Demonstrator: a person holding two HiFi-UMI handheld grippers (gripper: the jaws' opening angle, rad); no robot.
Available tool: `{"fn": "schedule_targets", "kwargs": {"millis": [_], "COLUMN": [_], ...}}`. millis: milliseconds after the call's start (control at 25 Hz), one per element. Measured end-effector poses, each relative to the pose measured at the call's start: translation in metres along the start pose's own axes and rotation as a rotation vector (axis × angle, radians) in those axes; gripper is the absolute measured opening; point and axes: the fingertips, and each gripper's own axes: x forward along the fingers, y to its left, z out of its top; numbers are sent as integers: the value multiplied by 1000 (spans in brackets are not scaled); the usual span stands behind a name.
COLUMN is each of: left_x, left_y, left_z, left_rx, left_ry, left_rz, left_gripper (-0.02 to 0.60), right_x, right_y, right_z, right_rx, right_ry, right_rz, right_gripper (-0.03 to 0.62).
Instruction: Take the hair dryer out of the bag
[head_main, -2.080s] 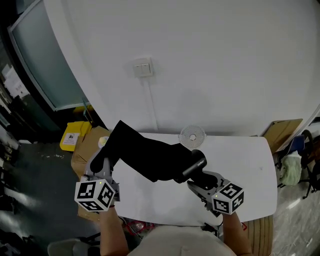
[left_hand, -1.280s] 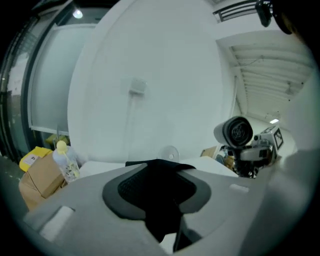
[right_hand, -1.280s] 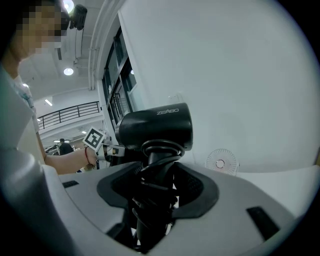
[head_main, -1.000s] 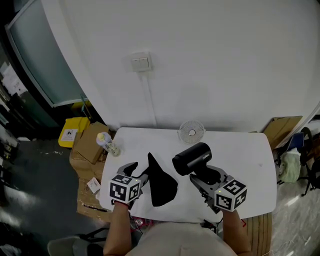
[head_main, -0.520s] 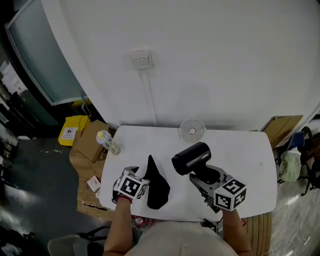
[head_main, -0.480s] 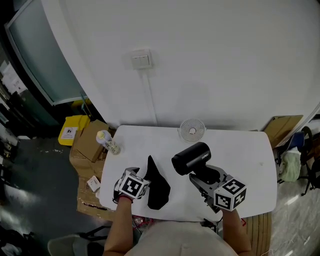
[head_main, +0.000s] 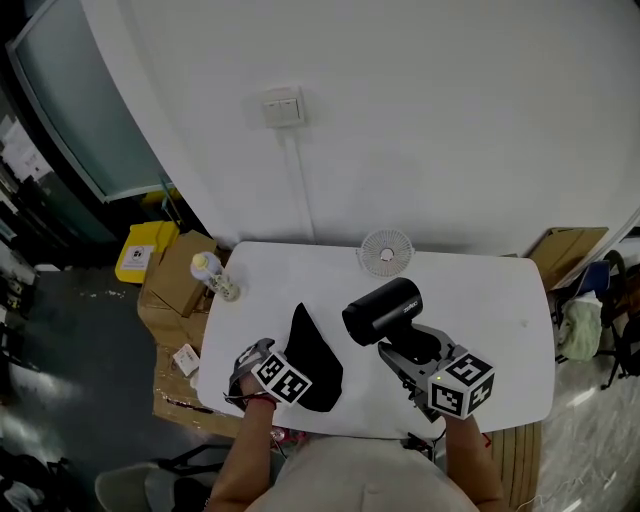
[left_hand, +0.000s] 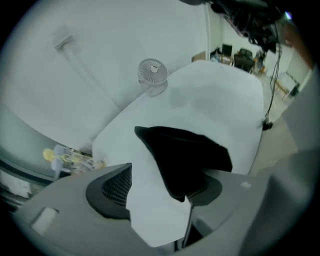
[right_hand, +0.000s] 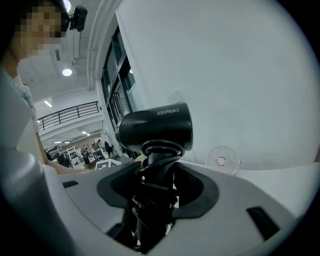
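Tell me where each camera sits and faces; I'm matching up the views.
Head view: on the person's head, facing steeply down at the table; both forearms, left gripper and right gripper show.
Left gripper view: on that gripper, facing down past its jaws, which have just been opening, at the black bag, one corner between them.
Right gripper view: on that gripper, facing roughly level past jaws shut on the hair dryer.
All three share the small fan.

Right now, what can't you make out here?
Lower end of the hair dryer handle: right gripper view, buried between the right gripper's jaws.
Inside of the bag: head and left gripper views show only black cloth.
Whether the left gripper touches the bag: left gripper view, bag edge overlaps one pad.
Print on the bottle: head view, too small.
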Motion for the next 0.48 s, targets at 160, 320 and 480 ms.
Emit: {"fn": "schedule_targets", "kwargs": {"millis": [160, 320, 480], "left_x": [-38, -81, -117], "left_y": [52, 68, 37], "left_z": [-7, 22, 74], "left_rx": [69, -65, -335], "left_ry": [92, -95, -454], "left_rz": [279, 296, -98], "left_gripper": [284, 284, 283], "right_x": [1, 1, 2], "right_y": [1, -1, 0], "right_z": [0, -1, -1], "right_rx": [-1, 6, 12], "right_ry": [-6, -12, -15], "right_rz": [2, -5, -4], "right_gripper": [213, 213, 213]}}
